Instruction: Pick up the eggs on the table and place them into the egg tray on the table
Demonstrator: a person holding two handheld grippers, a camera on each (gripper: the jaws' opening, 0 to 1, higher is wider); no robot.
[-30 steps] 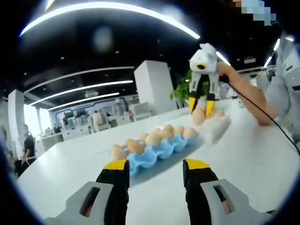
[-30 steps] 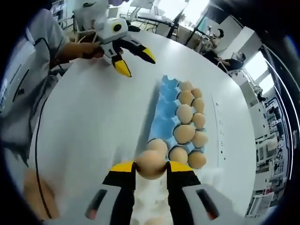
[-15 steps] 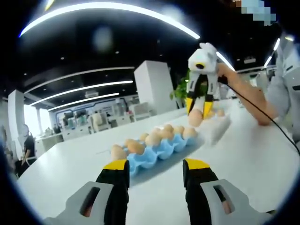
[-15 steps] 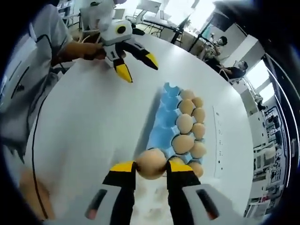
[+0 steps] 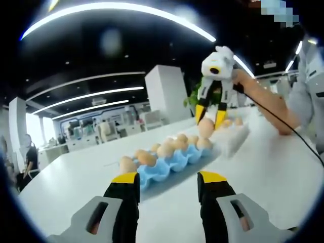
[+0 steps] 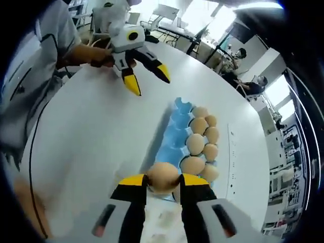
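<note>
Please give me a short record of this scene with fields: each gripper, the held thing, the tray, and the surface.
right gripper: shut on an egg, above the near end of the tray
left gripper: open, holding nothing, low over the table
egg tray: blue, one long row filled with eggs, the row beside it bare
table: white
white carton: beyond the tray's far end, holding more eggs

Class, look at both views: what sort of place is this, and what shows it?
Probably an open-plan office: long ceiling light strips, desks in the background, seated people, a large white table.
</note>
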